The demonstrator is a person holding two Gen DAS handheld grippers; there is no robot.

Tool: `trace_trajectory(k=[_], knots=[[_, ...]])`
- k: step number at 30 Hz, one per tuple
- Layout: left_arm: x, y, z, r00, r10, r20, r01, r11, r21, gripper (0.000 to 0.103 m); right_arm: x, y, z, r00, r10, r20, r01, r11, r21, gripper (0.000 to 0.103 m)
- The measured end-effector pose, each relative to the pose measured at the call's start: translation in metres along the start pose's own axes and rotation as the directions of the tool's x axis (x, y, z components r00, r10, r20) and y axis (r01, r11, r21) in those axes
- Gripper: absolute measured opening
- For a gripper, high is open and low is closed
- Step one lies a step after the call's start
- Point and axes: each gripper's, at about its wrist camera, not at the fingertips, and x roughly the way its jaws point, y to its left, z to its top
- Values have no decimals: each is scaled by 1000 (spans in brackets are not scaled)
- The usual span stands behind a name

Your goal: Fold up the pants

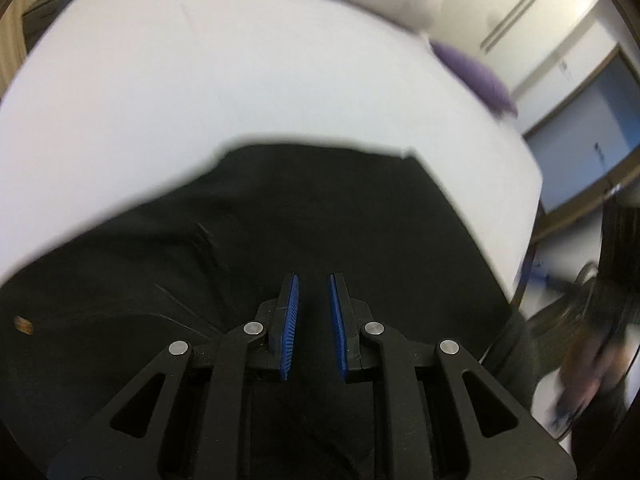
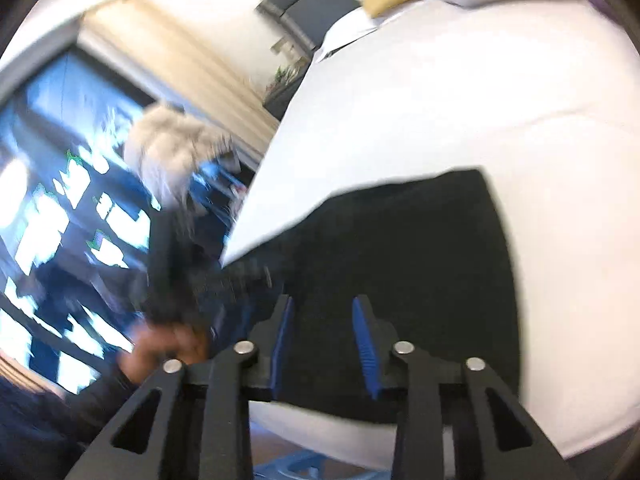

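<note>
White bed [image 1: 200, 92], black pants [image 1: 320, 220] beneath both grippers' parted jaws

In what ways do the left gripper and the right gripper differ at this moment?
The left gripper has its jaws nearly parallel with a narrow gap; the right gripper has its jaws spread wider. The left one is over the middle of the black pants; the right one is near their edge. Both have blue pads and hold nothing.

Black pants [image 1: 304, 216], white bed [image 1: 240, 80]
</note>
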Motion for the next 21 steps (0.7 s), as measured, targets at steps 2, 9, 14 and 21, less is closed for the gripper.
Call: trace_trajectory(k=[2,9,14,21], knots=[[24,-5,-16,998,46,-52,-44,999,29,15,6,-30,26,997,52,-51,-49,997,66,24],[26,-21,-21,998,63,-27,-61,996,68,15,72,-91,83,972,151,-178,-111,969,219,24],[25,-17,-24,999,41,-16,-40,998,38,15,121,-118,83,951,129,-279,-42,954,297,1],[6,31,-21,1000,1,-13,-1,1000,11,15,83,-121,35,940,185,-285,-95,948,303,1]])
